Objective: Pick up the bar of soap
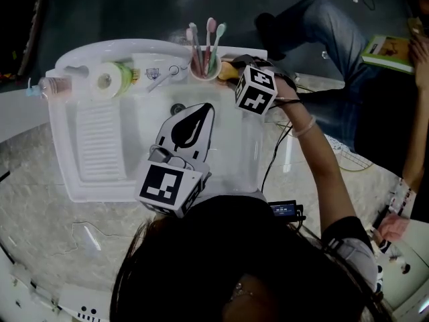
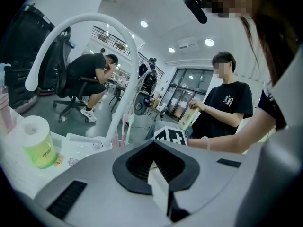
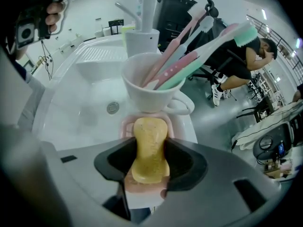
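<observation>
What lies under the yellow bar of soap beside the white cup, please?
A pink soap dish; only its rim shows round the yellow soap bar. The soap covers its floor.

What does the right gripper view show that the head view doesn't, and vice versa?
Only the right gripper view: the pink soap dish, with the yellow waisted bar of soap lying on it between the right hand-held gripper's open jaws. Only the head view: that gripper's black-and-white marker cube and a yellow-green book. Both: the white cup of pink and green toothbrushes, the white sink basin and its drain; the soap is just a yellow sliver in the head view.
</observation>
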The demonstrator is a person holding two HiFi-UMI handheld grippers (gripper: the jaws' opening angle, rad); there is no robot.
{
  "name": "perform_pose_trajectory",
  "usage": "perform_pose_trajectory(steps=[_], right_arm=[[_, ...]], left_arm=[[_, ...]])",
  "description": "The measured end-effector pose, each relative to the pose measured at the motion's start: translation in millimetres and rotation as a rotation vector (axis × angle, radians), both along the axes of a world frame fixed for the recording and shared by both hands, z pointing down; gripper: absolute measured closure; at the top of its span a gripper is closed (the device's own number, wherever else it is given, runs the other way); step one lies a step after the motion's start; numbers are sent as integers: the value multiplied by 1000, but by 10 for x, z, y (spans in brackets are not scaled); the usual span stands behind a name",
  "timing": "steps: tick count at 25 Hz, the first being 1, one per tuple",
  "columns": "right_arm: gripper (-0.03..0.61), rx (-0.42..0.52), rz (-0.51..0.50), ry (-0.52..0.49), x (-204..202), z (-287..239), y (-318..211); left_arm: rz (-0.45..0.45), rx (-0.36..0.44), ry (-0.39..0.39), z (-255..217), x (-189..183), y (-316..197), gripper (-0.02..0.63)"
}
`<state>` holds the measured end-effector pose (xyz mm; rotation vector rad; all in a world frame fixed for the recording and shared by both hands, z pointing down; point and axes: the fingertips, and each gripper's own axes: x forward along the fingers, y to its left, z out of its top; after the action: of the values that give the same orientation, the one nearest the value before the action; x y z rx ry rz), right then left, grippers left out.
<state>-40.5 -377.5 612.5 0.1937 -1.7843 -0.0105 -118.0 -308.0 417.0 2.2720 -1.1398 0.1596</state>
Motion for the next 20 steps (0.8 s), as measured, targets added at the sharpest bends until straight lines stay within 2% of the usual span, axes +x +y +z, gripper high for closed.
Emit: perform_pose_trajectory(steps=[5,10,20], right_arm=[[393,-4,38,-8,18,-20,-29],[393,20,111,-87,24,-85,-51],[393,19,212,-198,25,-219,-38]], left_arm=[[19,30,26,-47,58,27,617],[13,39,24,-82,24,44,617],[22,21,-22,-110,64,89,617]])
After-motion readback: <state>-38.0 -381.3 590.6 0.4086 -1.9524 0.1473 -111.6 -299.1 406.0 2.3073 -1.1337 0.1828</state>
